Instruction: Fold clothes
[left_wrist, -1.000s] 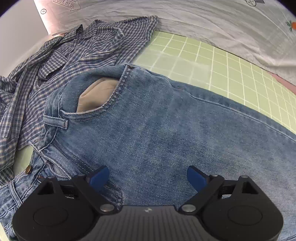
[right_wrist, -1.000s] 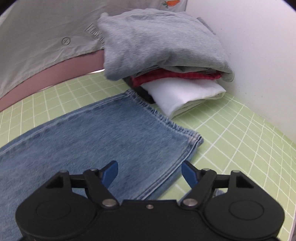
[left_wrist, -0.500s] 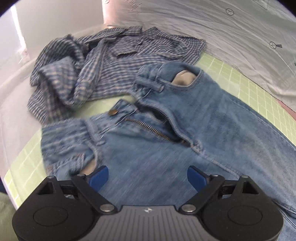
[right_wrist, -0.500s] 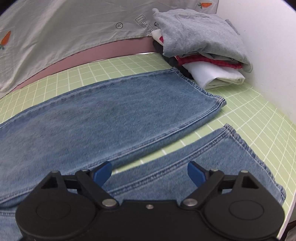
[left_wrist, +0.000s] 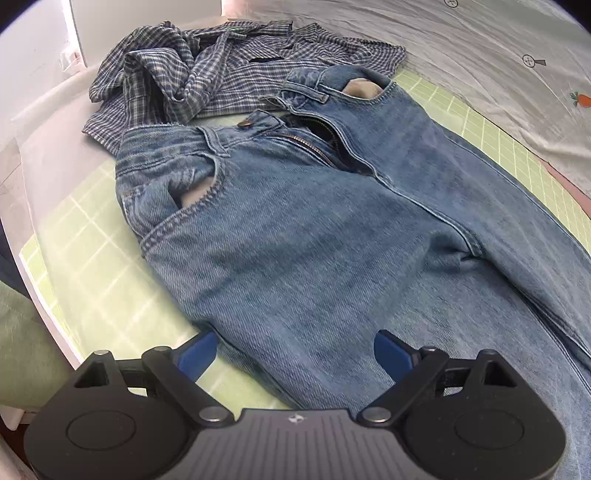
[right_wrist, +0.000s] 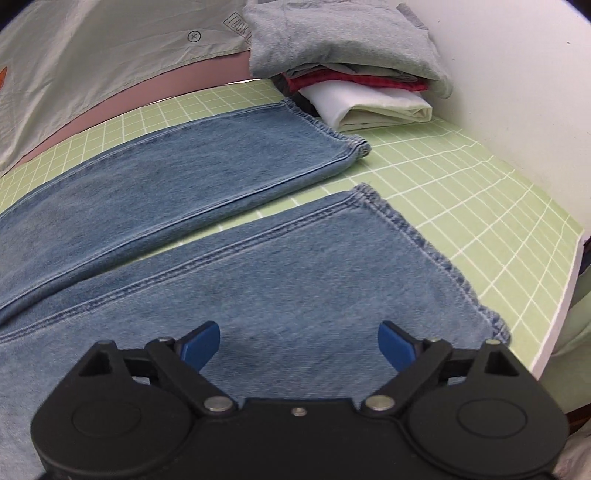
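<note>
Blue jeans lie spread flat, front up, on a green grid mat. The left wrist view shows the waistband, open fly and pockets of the jeans (left_wrist: 332, 229). My left gripper (left_wrist: 295, 354) is open and empty, hovering over the near hip edge. The right wrist view shows both legs of the jeans (right_wrist: 280, 273), apart, with hems to the right. My right gripper (right_wrist: 299, 343) is open and empty above the near leg, close to its hem.
A crumpled blue plaid shirt (left_wrist: 207, 70) lies beyond the waistband. A stack of folded clothes (right_wrist: 354, 62) with a grey top stands at the far right by the white wall. The mat's front edge (right_wrist: 561, 295) drops off at the right. A grey sheet (left_wrist: 480, 55) lies behind.
Both grippers have pulled back toward the near side. The left now sees the whole waistband; the right now sees the near leg under it. Both stayed open.
</note>
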